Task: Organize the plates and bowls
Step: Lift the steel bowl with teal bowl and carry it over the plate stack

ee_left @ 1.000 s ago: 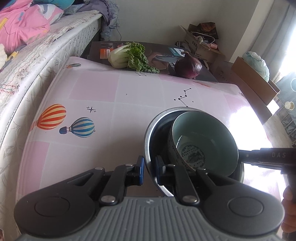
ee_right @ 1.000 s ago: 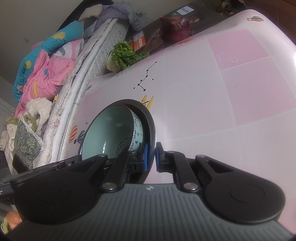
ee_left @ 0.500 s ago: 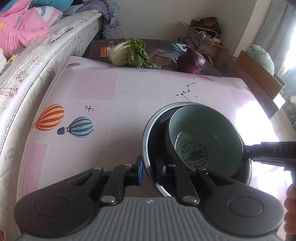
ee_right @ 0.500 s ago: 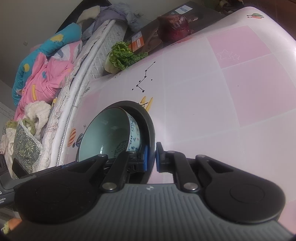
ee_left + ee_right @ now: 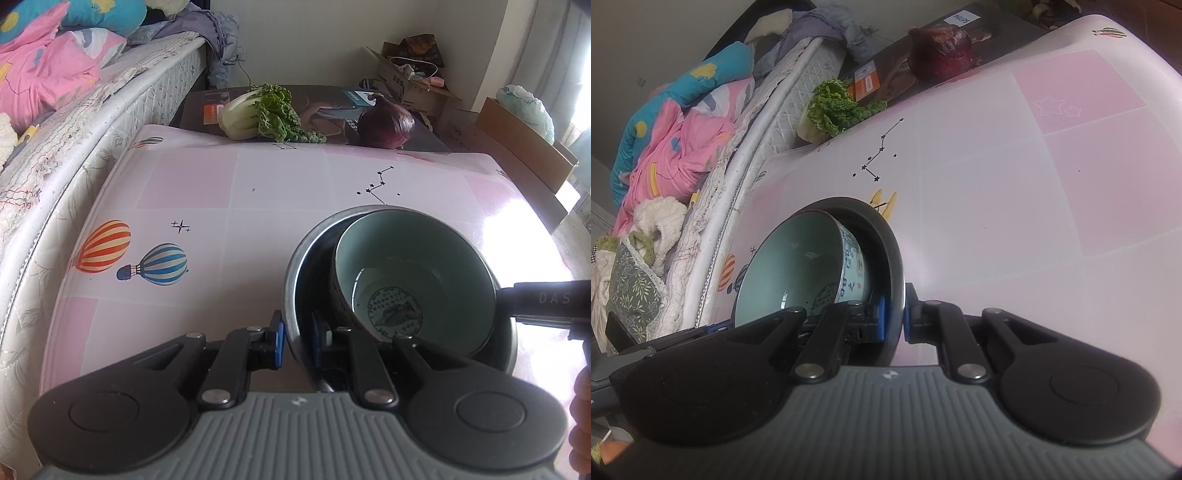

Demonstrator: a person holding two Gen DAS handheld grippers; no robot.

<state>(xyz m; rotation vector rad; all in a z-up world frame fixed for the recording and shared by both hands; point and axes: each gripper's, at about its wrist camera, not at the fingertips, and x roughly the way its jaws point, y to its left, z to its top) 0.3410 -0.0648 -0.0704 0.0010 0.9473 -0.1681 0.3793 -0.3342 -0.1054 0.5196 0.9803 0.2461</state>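
Together, left claw (image 5: 298, 341) and right claw (image 5: 894, 319) clamp the steel bowl's (image 5: 295, 258) rim.

Black left gripper (image 5: 297, 341) and right gripper (image 5: 894, 319), blue-padded jaws, silver screws, ribbed grey housings.

Window glare right; fisheye-warped edges

The left gripper's (image 5: 297, 341) body hides the near rim of the metal bowl (image 5: 295, 258); the pale-green bowl's (image 5: 417, 266) underside is hidden inside it; a hand (image 5: 580, 406) is cut by the right edge; in the right wrist view the right gripper (image 5: 894, 319) covers both bowls' lower parts.
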